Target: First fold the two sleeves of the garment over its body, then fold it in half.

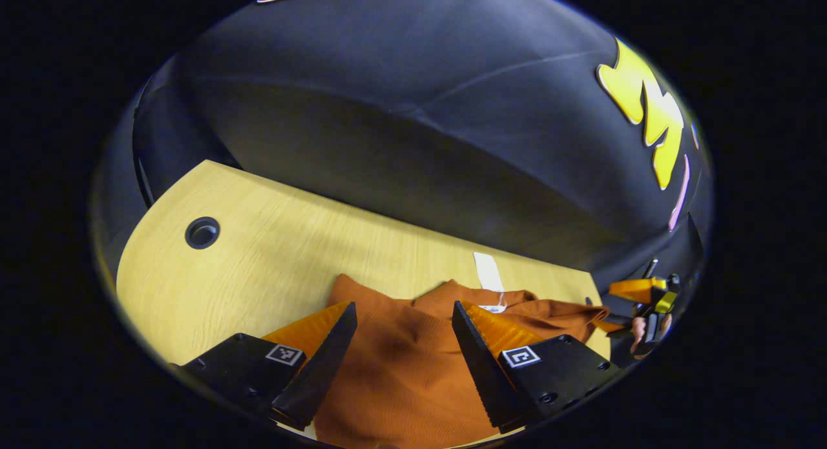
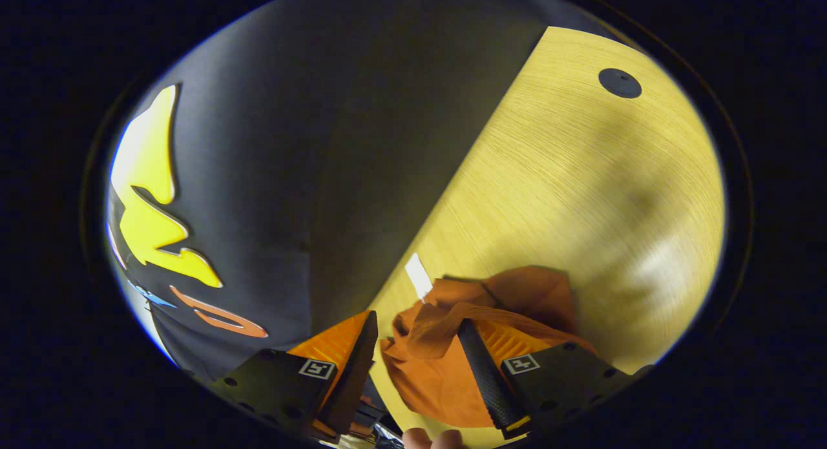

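The wooden tabletop (image 1: 271, 255) runs pale and bare up to the booth wall, with a round cable hole (image 1: 202, 232) near its far corner. On its near part lies the rust-orange garment (image 1: 413, 365), a ribbed knit, bunched rather than flat, with a white tag (image 1: 488, 271) at its far edge by the neckline. It looks light, soft and limp, likely to sag and drag when lifted, so a pinch at a cuff or a hem corner should hold best. How the sleeves lie cannot be told from the folds. The left gripper (image 1: 404, 333) hangs over the cloth with its fingers apart. The right gripper (image 2: 417, 345) also has fingers spread, a rumpled ridge of cloth between them, not pinched.
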